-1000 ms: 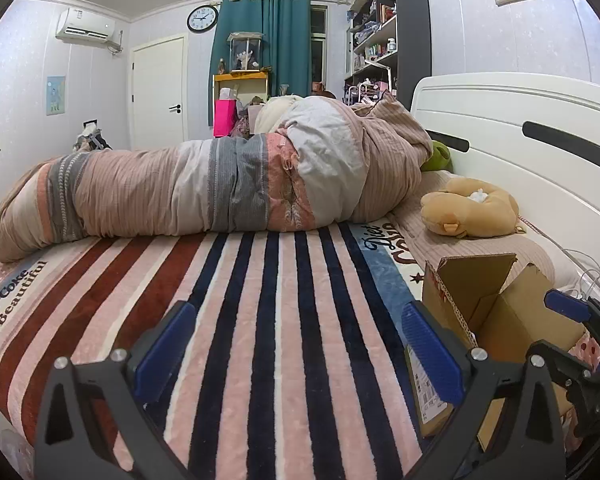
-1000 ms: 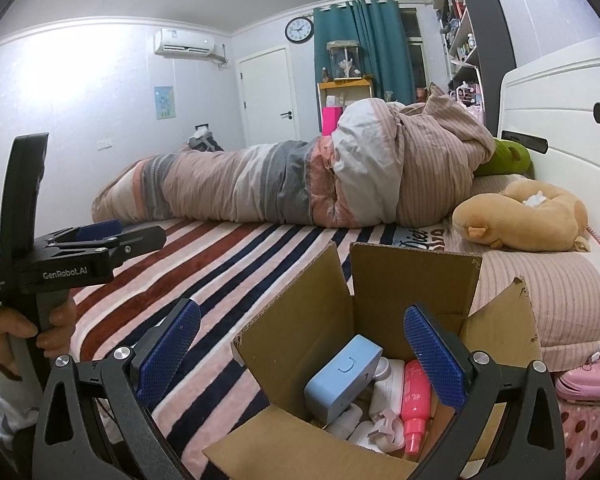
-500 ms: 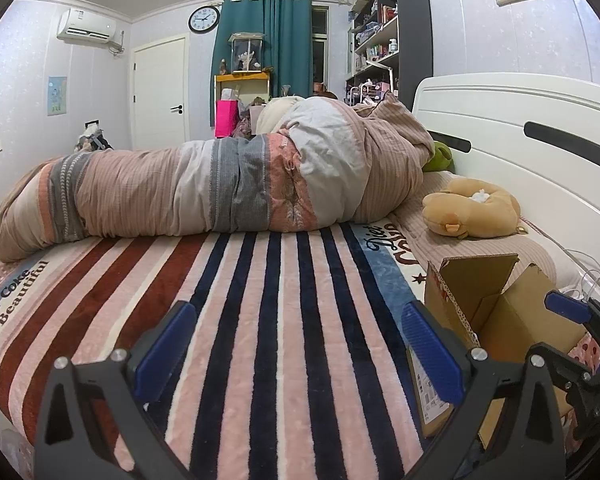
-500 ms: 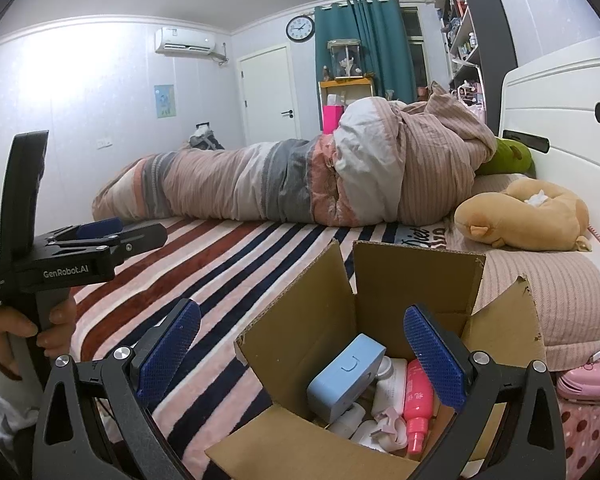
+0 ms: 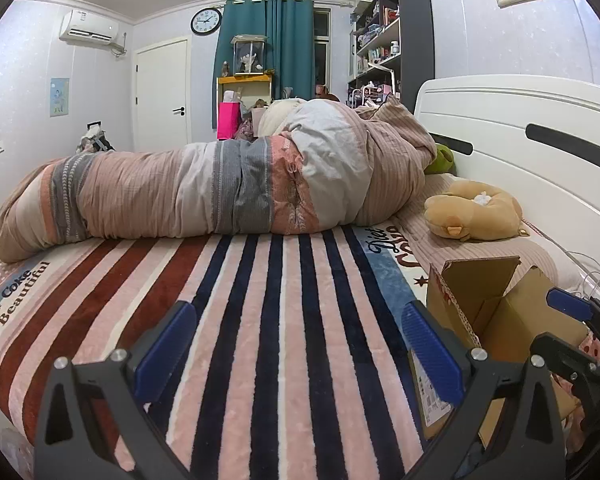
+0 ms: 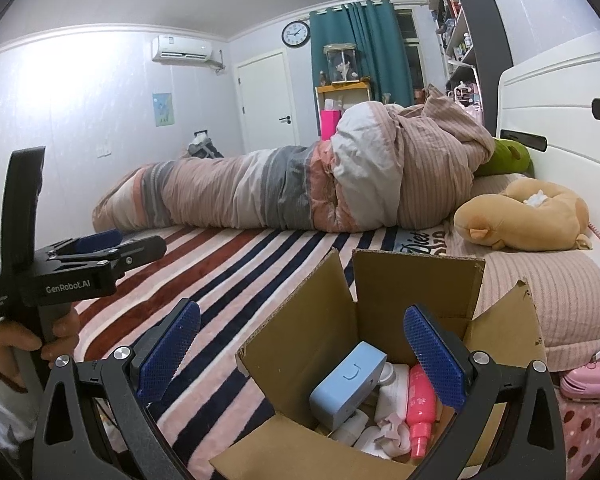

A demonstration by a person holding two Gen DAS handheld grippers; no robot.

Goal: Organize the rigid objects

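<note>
An open cardboard box (image 6: 416,292) stands on the striped bed. Inside lie a light blue rectangular case (image 6: 346,384), a pink spray bottle (image 6: 420,404) and several white items. My right gripper (image 6: 300,348) is open and empty, held just above the box's opening. My left gripper (image 5: 296,344) is open and empty over the striped blanket, left of the box (image 5: 496,312). The left gripper also shows in the right wrist view (image 6: 100,246), held in a hand at the left.
A rolled duvet (image 5: 220,184) lies across the bed's far side. A tan plush (image 5: 472,212) and green plush (image 5: 440,158) rest by the white headboard (image 5: 520,148). Pink slippers (image 6: 588,372) lie at the right. Shelves and door stand beyond.
Both views have shifted very slightly; both grippers stay open and empty in about the same places.
</note>
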